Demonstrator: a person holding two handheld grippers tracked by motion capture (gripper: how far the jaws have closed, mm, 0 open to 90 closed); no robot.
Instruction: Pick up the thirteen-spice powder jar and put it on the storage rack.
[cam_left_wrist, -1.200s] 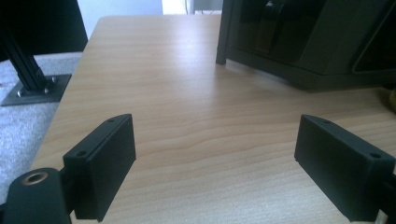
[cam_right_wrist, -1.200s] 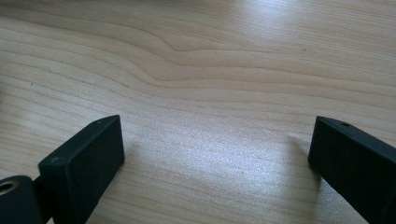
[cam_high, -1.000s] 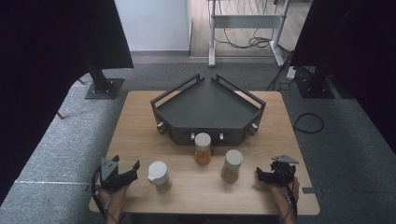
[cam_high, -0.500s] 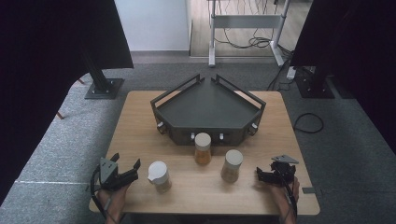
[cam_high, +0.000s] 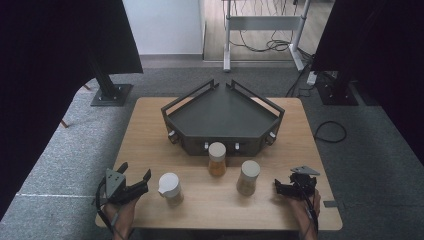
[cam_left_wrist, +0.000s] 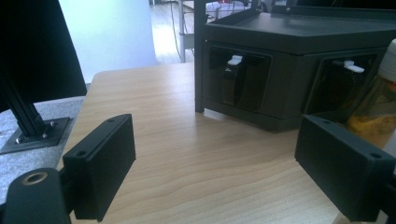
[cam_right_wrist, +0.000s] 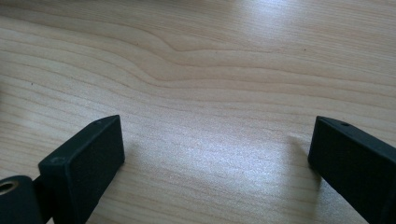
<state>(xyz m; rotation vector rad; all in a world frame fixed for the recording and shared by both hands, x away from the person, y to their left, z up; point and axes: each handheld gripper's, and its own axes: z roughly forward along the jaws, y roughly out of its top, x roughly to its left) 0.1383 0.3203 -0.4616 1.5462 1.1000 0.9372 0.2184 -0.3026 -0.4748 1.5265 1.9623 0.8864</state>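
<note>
A: Why does the table (cam_high: 150, 130) look laid out like this?

B: The big dark tray (cam_high: 222, 112) sits at the back, well clear of the hands, so I'd guess it's where things are meant to end up. It holds nothing so far.

A: And the jars?

B: Three stand upright in a loose row in front of it. The middle jar (cam_high: 217, 159) stands just before the tray's front wall, the right jar (cam_high: 247, 177) a little nearer the person, the left jar (cam_high: 170, 189) nearest of all.

A: Which goes first, you think?

B: Probably the left jar — the left gripper (cam_high: 136, 181) lies just beside it, apart from it, pointing its way. Its jaws stand open with only bare wood between them.

A: The other hand?

B: The right gripper (cam_high: 276, 186) rests near the table's right edge, jaws also spread and holding nothing — the right jar is near, not touched. It looks parked, leaving room.
</note>
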